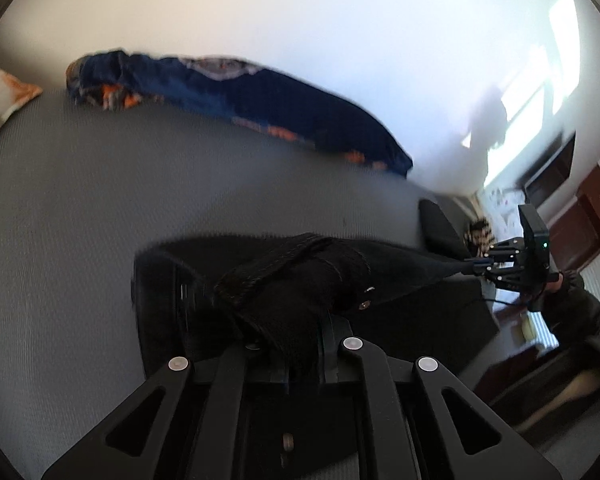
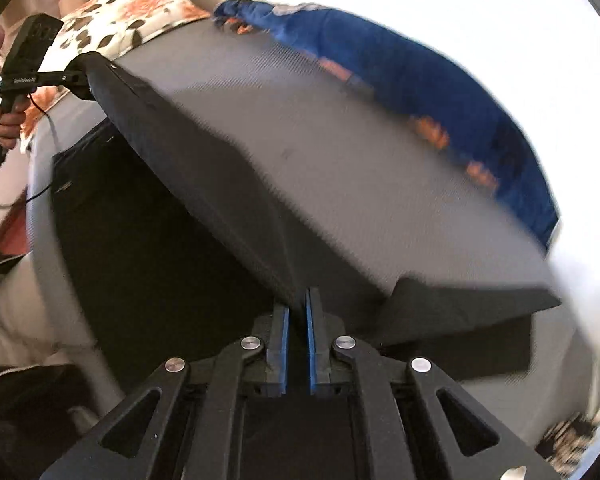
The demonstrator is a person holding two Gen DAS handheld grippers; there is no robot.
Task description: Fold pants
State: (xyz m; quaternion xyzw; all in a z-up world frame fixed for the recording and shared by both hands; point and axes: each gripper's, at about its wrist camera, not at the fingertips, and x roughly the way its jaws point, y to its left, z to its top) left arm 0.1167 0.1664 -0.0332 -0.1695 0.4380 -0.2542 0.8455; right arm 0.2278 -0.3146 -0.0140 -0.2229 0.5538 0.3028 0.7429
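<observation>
You are holding the black pants (image 1: 300,280) stretched in the air between both claws, above the grey bed (image 1: 80,220). Your left claw (image 1: 288,340) is clamped on the thick waistband end, where the rivets and stitched seam are bunching right over the fingers; the fingers themselves are hidden under the cloth, so the grip is a judgement from how the fabric is hanging from them. Your right claw (image 2: 298,300) is pinching a thin edge of the fabric between its blue pads (image 2: 284,344), with the jaws nearly together. From there the cloth is running taut up toward the left claw, seen far off in the right wrist view.

Part of the pants is still lying on the bed below the lifted span. A rumpled blue blanket with orange print (image 2: 440,92) is lying along the far side of the bed by the white wall (image 1: 340,20), and a floral pillow (image 2: 128,12) is sitting at the head.

The risk lies in the right grip: it is catching only a narrow edge, and any sharp pull apart is likely to slip the cloth out. Both views are smearing, which suggests fast motion; swinging quickly could let the loose part fold crooked or drag onto the blanket. Uneven heights between your hands would skew the crease.
</observation>
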